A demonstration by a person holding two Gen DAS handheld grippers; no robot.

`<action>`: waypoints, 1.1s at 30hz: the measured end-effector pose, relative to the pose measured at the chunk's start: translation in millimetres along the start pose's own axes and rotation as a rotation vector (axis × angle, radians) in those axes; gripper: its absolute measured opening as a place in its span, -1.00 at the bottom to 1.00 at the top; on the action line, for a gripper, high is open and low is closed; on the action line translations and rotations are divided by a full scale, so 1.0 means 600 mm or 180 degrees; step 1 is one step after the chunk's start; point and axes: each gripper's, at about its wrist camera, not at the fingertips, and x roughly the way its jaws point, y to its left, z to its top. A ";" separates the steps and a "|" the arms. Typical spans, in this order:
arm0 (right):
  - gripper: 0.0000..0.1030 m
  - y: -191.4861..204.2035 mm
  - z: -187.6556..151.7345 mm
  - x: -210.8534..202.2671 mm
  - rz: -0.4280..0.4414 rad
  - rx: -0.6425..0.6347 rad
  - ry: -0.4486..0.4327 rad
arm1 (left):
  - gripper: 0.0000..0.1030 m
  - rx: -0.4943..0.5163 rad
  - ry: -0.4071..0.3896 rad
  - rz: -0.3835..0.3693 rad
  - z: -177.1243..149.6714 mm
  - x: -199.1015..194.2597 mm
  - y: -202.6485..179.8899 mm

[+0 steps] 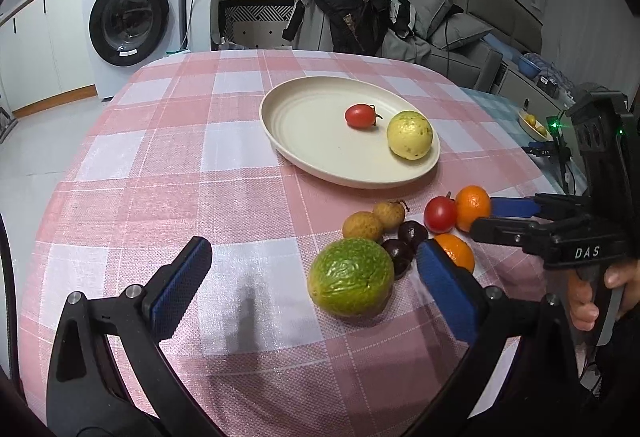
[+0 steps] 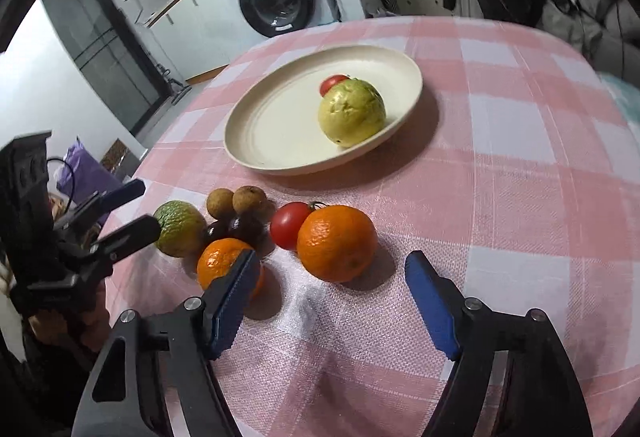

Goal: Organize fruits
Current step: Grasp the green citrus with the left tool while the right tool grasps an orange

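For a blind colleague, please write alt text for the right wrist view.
The open right gripper points at an orange on a pink checked tablecloth, among other loose fruit. Behind, a plate holds a yellow-green fruit and a tomato.

1. On the table [image 1: 160, 165], toward the far side: plate [image 1: 304, 125].
2. In the plate: small tomato [image 1: 359, 115] left of the guava [image 1: 409, 135] in the left wrist view, just apart.
3. On the cloth before the plate, clustered: two longans [image 1: 374, 221] side by side, dark cherries [image 1: 404, 243] just before them, wrinkled fruit [image 1: 351, 277] nearest the left gripper [image 1: 312, 277].
4. Right of the longans: second tomato [image 2: 289, 225] touching the larger orange [image 2: 337, 241].
5. Smaller orange [image 2: 224, 261] before the cherries, partly behind a finger of the right gripper [image 2: 332, 301].
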 end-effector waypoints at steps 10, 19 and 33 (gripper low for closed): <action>0.20 0.005 -0.001 0.013 0.0051 -0.0147 0.0027 | 0.98 0.0036 0.0090 -0.0025 -0.004 0.012 -0.001; -0.05 0.005 0.000 0.016 0.0022 -0.0137 0.0007 | 0.93 0.0078 0.0202 -0.0084 -0.006 0.024 -0.001; -0.19 -0.006 -0.002 0.005 0.0043 -0.0075 -0.0136 | 0.16 0.0099 0.0373 -0.0310 -0.014 0.037 -0.005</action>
